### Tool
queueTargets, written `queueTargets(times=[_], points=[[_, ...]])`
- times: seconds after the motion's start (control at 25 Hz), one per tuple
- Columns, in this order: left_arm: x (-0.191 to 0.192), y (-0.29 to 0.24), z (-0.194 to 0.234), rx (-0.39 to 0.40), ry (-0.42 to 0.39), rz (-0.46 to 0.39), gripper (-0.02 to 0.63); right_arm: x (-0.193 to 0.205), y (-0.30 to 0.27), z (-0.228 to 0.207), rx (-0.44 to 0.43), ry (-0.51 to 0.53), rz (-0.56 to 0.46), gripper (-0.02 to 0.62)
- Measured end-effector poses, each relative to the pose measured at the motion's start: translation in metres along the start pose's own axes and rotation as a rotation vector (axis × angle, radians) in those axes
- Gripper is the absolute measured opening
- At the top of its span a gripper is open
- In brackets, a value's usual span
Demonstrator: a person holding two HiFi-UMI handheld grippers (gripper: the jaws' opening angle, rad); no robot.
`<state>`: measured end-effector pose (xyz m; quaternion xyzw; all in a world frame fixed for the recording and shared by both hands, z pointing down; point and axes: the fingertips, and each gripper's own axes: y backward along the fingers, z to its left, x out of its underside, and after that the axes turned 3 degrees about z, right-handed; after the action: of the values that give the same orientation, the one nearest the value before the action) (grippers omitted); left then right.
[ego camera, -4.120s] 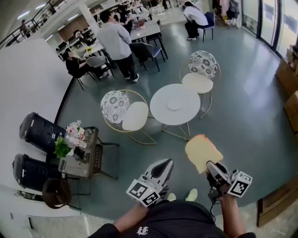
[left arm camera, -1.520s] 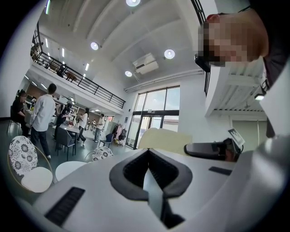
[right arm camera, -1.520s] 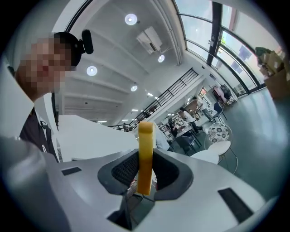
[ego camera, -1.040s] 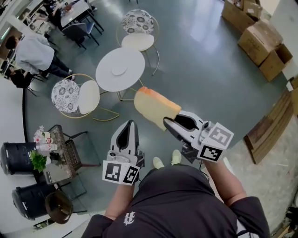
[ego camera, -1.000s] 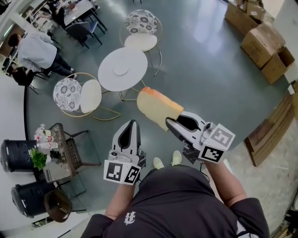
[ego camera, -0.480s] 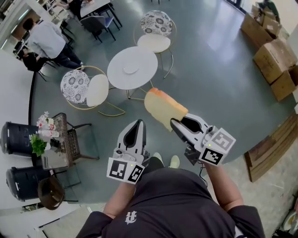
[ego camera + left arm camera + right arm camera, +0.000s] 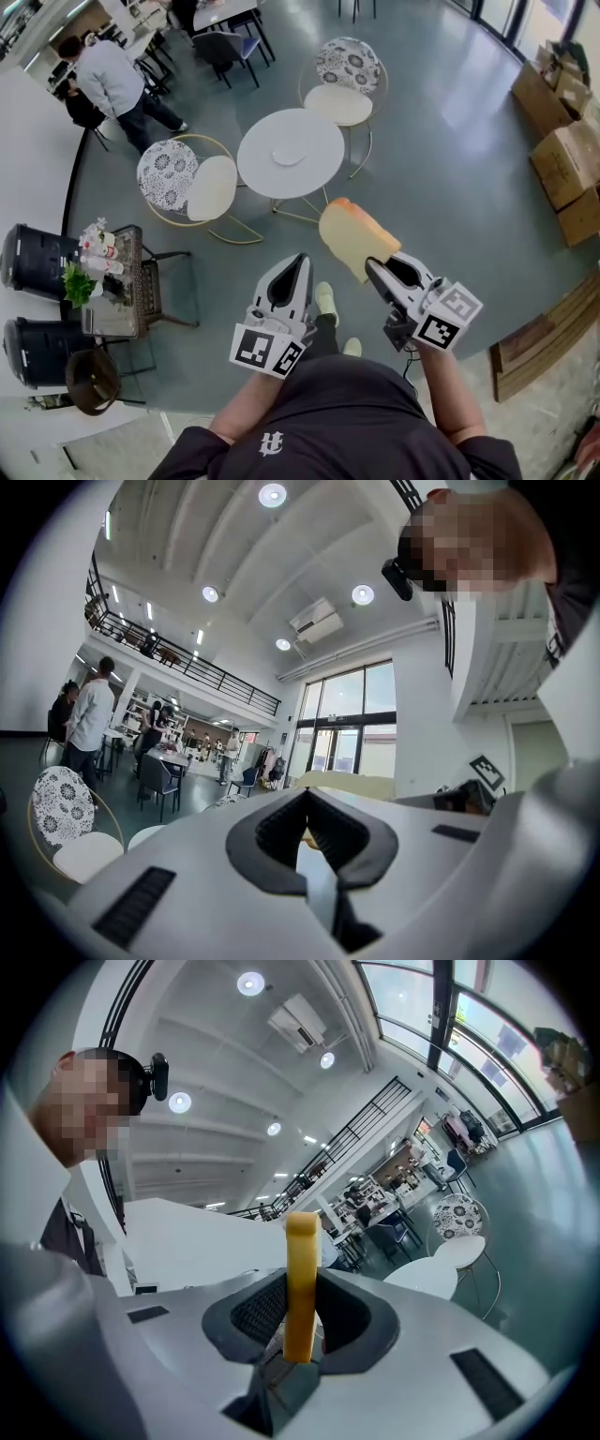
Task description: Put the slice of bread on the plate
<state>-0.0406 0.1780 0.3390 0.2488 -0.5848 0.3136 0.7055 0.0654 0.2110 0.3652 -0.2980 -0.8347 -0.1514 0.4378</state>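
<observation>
right gripper jaws narrow, clamped on the slice of bread. the slice stands on edge between the pads, near end in the grip, the rest sticking out ahead. head view agrees: the right gripper holds the bread by one end, and the crust end points off toward the table.

left gripper jaws together, nothing between them. in head view it sits just beside the right one, apart from the bread, doing no work.

bread is up in the air over the floor, in front of the person's body, not over the table yet.

the plate is small and white, near the middle of the round white table, and looks bare. it is well apart from the bread. two chairs with patterned backs stand at the table's far and left sides, and the near edge looks free to approach.

step, as i judge it: carry phase. pickup is done, placing not started.

next move calls for closing the distance to the table and bringing the slice over the plate. then tip it toward flat, lower it until it rests on the plate, and only then spread the right jaws. the left gripper is probably not needed. the slice is held by one end only, so it may droop or swing; go in steady.
</observation>
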Motion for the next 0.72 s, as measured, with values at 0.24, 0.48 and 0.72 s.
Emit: queueTargets(times=[0.24, 0.48, 0.72], points=[[-0.001, -0.051, 0.053, 0.005, -0.005, -0.013, 0.006, -0.018, -0.055, -0.043, 0.02, -0.005, 0.022, 0.086], [-0.021, -0.109, 0.126, 0.024, -0.018, -0.014, 0.005, -0.046, -0.136, -0.08, 0.04, -0.008, 0.03, 0.086], [-0.028, -0.146, 0.177, 0.027, -0.024, -0.014, 0.006, -0.061, -0.191, -0.11, 0.05, -0.018, 0.032, 0.086]])
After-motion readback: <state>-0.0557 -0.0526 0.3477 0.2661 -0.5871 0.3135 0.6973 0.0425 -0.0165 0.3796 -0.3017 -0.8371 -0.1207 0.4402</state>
